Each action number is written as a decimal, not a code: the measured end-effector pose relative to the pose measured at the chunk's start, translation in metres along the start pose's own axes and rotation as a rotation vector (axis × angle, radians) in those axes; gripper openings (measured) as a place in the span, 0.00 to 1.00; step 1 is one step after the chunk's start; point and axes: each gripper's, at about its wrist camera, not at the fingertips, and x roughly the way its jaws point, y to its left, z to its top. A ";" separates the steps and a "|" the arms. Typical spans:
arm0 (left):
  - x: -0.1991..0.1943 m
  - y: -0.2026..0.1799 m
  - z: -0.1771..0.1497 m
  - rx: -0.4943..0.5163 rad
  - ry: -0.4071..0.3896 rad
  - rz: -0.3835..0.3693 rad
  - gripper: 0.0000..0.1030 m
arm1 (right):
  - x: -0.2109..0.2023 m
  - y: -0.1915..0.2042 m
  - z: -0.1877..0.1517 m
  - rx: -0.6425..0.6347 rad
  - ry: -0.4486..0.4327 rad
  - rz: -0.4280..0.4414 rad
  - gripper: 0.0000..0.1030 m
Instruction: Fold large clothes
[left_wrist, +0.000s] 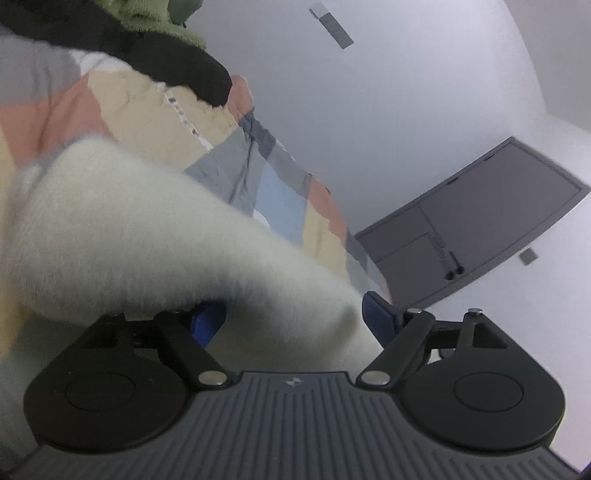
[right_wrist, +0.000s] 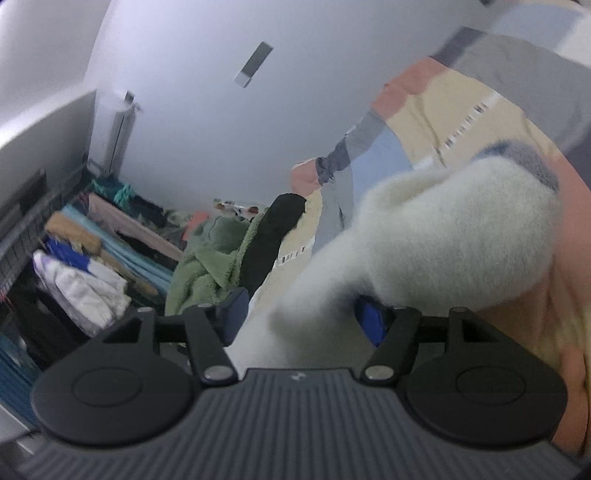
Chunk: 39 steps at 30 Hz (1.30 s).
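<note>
Both your claws stand spread: the fluffy white garment (left_wrist: 155, 236) lies loose between the left claw (left_wrist: 291, 317) and the right claw (right_wrist: 299, 314), unpinched. Folding looks unfinished.

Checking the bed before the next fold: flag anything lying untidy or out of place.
The green fleece and a black garment lie crumpled in a heap on the patchwork bedcover, unfolded. The white fluffy garment is bunched too.

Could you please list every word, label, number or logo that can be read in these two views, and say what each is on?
No words or numbers are readable in either view.
Small pale emblem on the left gripper body: a symbol, no letters.
The same emblem on the right gripper body: too small to read.
</note>
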 end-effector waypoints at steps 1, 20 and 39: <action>0.009 -0.002 0.007 0.023 0.001 0.009 0.82 | 0.006 0.003 0.004 -0.013 0.003 -0.004 0.65; 0.159 0.052 0.070 0.287 -0.017 0.112 0.85 | 0.148 -0.060 0.046 -0.212 0.085 -0.190 0.61; 0.116 0.056 0.088 0.389 -0.167 0.319 0.85 | 0.125 -0.061 0.065 -0.325 -0.045 -0.248 0.64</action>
